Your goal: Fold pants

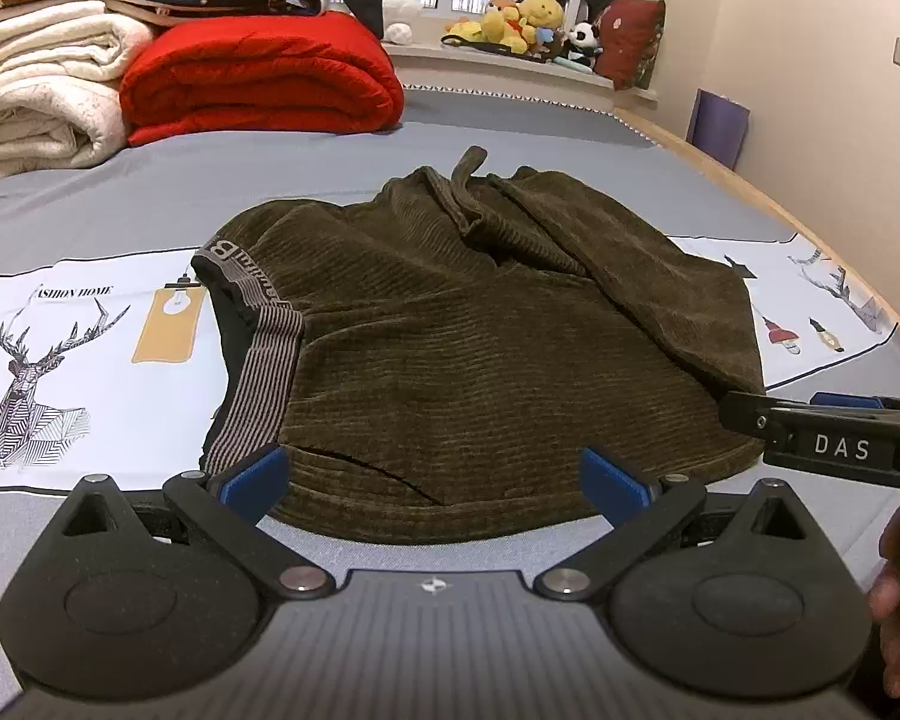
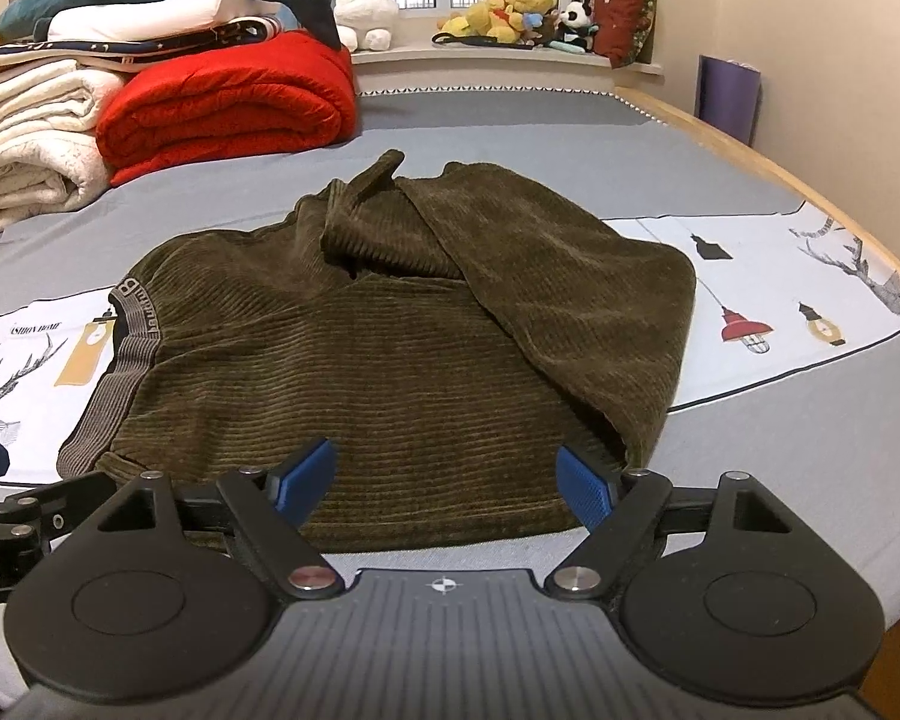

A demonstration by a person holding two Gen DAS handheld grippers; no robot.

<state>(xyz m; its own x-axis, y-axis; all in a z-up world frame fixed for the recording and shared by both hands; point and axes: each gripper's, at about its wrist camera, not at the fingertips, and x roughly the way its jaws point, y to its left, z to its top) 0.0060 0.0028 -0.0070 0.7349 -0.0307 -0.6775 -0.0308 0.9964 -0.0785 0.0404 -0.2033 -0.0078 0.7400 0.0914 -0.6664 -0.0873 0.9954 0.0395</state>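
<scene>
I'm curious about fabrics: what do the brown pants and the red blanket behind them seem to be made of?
The pants look like a soft corduroy or ribbed chenille in olive brown: fine parallel ridges run across them, matte and slightly fuzzy. Their waistband seems a striped grey elastic knit with lettering. The red blanket looks like a plush fleece or padded quilt, thick, with soft rounded folds. The exact fibre cannot be told.

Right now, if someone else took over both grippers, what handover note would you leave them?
Left gripper: open, empty, at the near hem toward the waistband side.
Right gripper: open, empty, at the near hem toward the folded-leg side.
Pants: olive corduroy, lying on the bed sheet, striped waistband at left, legs already folded back over the body.
Done: at least one fold.
Left: the far edge is bunched and rumpled; probably smooth it, then make a final fold into a compact stack.
</scene>
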